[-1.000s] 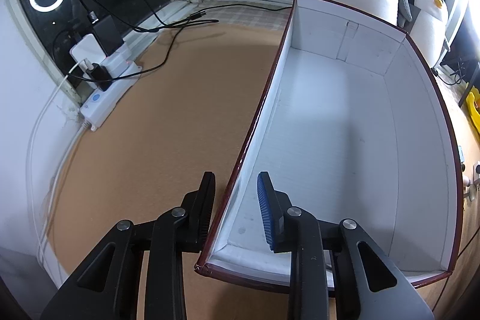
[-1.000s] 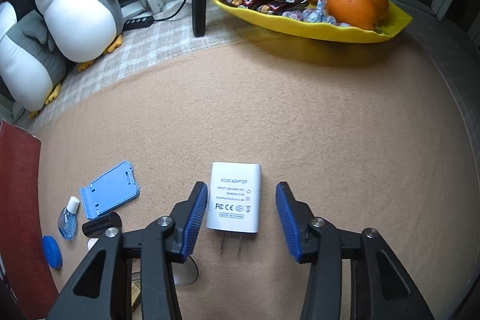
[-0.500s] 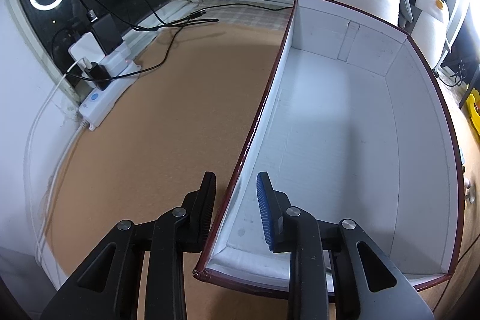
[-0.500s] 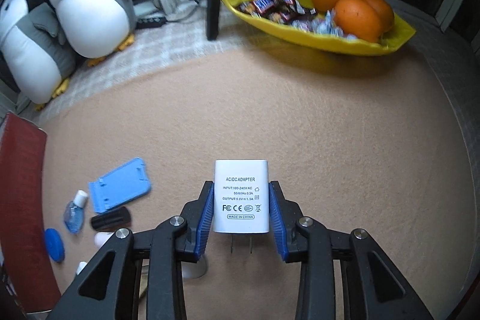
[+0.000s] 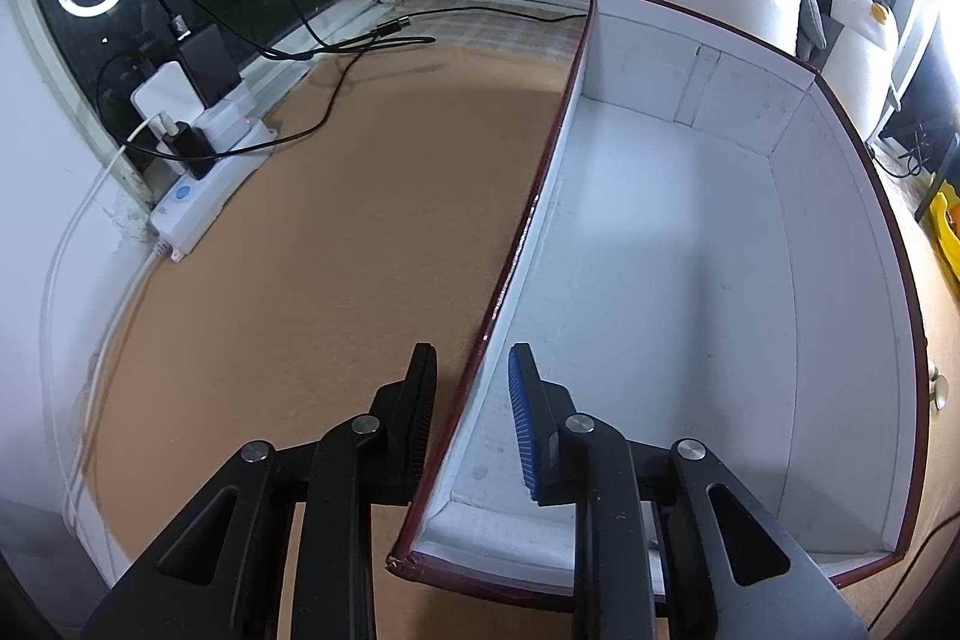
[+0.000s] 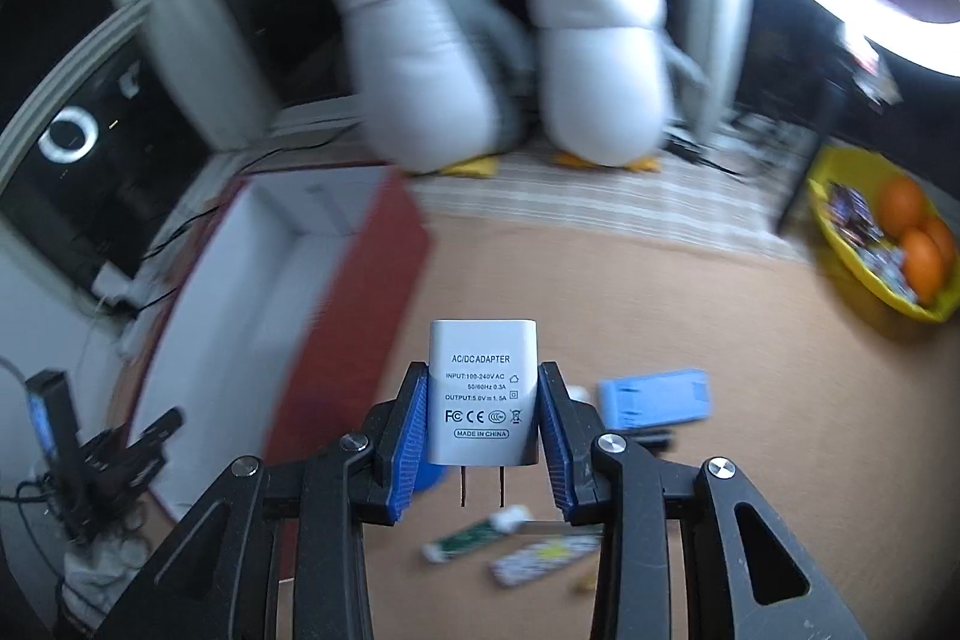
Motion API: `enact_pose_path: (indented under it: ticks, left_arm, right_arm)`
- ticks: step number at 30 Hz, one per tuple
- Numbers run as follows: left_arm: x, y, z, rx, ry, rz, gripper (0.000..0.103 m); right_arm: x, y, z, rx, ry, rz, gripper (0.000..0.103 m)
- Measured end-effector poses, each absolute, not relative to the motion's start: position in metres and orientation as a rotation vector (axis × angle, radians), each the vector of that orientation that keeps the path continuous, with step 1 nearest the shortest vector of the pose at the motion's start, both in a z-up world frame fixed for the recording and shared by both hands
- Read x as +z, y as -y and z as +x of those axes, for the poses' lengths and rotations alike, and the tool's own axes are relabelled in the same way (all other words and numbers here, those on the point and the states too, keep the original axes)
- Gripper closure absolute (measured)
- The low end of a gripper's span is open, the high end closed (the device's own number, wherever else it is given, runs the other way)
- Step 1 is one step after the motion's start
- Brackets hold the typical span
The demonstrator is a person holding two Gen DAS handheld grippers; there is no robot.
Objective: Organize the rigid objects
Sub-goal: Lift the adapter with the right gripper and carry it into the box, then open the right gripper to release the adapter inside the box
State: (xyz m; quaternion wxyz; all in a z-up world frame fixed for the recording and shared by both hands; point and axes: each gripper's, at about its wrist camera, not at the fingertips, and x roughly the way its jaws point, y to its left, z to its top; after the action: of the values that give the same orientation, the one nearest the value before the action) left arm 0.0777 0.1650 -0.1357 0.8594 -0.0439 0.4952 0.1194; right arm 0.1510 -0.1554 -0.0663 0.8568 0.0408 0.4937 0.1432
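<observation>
My right gripper (image 6: 483, 421) is shut on a white AC/DC adapter (image 6: 482, 391), held in the air above the brown mat, prongs pointing back. A dark red box with a white inside (image 6: 252, 280) lies to its left. In the left wrist view my left gripper (image 5: 471, 388) straddles the near left wall of that box (image 5: 516, 256), one finger outside, one inside, with a gap on both sides. The box (image 5: 690, 280) holds nothing visible.
Small items lie on the mat below the right gripper: a blue phone stand (image 6: 654, 397), a small tube (image 6: 474, 532) and a patterned stick (image 6: 546, 559). Two plush penguins (image 6: 432, 52) stand behind. A yellow fruit bowl (image 6: 888, 250) is far right. A power strip (image 5: 204, 178) with cables is left.
My right gripper closed on the adapter, lifted it off the mat and swung left toward the box. My left gripper has stayed over the box wall.
</observation>
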Motion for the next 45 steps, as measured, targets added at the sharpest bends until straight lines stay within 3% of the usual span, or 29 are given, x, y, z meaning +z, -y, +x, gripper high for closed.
enact_pose_path:
  ticks: [8, 17, 39, 43, 45]
  left_arm:
    - [-0.136, -0.166, 0.078, 0.247, -1.034, -0.096, 0.083]
    - [-0.136, -0.166, 0.079, 0.246, -1.031, -0.095, 0.084]
    - [-0.136, -0.166, 0.078, 0.247, -1.03, -0.094, 0.084]
    - [-0.137, -0.166, 0.079, 0.246, -1.033, -0.093, 0.084]
    - [-0.137, -0.166, 0.078, 0.246, -1.033, -0.091, 0.084]
  right_arm:
    - [-0.064, 0.051, 0.139, 0.469, -1.021, -0.069, 0.071]
    - [-0.099, -0.008, 0.144, 0.54, -1.078, -0.182, 0.071]
    - [-0.136, -0.047, 0.138, 0.556, -1.123, -0.291, 0.071]
    - [-0.13, -0.045, 0.136, 0.565, -1.101, -0.282, 0.058]
    - [-0.126, -0.041, 0.134, 0.565, -1.095, -0.265, 0.058]
